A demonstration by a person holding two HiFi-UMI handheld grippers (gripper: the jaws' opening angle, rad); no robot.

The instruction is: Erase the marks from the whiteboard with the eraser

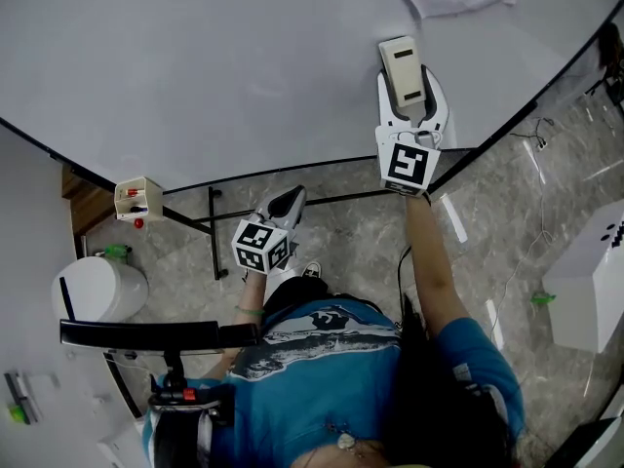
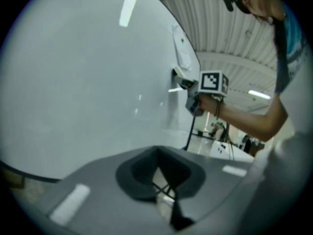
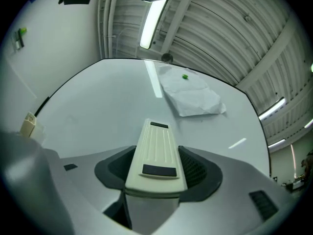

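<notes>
The right gripper (image 1: 410,103) pinches the eraser (image 1: 403,70) by its near end and holds it up at the whiteboard (image 1: 214,66), low by the edge and seemingly against the surface. Its long axis runs on from the gripper, tip pointing up the board towards a paper sheet (image 3: 193,97). I see no marks, so wiping looks near done; next comes a check sweep. The left gripper (image 1: 290,201) hangs low, pressed together, empty.
</notes>
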